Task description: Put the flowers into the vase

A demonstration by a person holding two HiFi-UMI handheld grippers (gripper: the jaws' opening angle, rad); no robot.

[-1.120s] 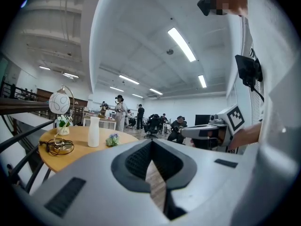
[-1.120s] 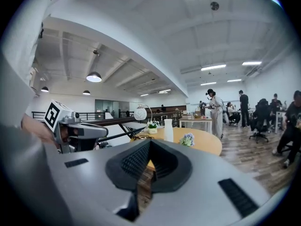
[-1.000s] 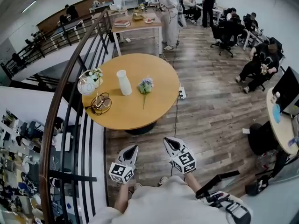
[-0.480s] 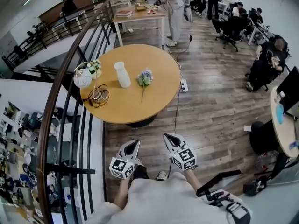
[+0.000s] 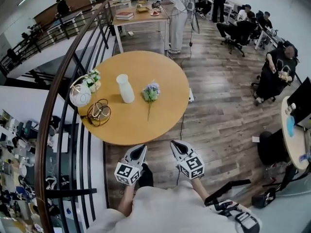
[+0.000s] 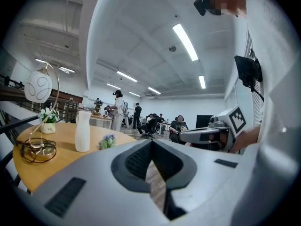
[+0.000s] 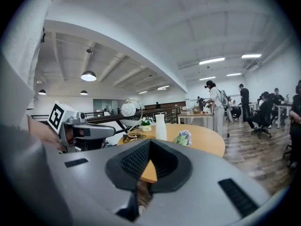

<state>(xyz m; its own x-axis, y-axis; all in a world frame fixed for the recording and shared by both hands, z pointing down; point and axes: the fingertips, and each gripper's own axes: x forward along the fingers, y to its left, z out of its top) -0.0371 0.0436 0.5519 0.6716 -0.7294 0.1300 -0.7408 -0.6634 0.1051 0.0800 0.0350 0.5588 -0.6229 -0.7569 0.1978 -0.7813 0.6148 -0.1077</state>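
Note:
A white vase (image 5: 126,88) stands upright on the round wooden table (image 5: 141,120). A pale purple flower (image 5: 151,92) lies flat just right of it, stem toward me. Both grippers hover off the table's near edge, in front of my body. My left gripper (image 5: 140,150) and right gripper (image 5: 175,146) are side by side, shut and empty. The left gripper view has the vase (image 6: 83,131) and flower (image 6: 107,141) ahead on the left, beyond the closed jaws (image 6: 151,142). From the right gripper (image 7: 149,142) I see the vase (image 7: 161,127) and flower (image 7: 182,138) ahead.
A lamp with a round white shade (image 5: 80,95), a small flower pot (image 5: 94,80) and a coiled cable (image 5: 98,111) sit at the table's left. A black railing (image 5: 73,81) runs along the left. A power strip (image 5: 192,96) lies on the floor. A person (image 5: 177,13) stands beyond the table.
The table has drawn nearer to both grippers in the head view. Both grippers stay shut and side by side.

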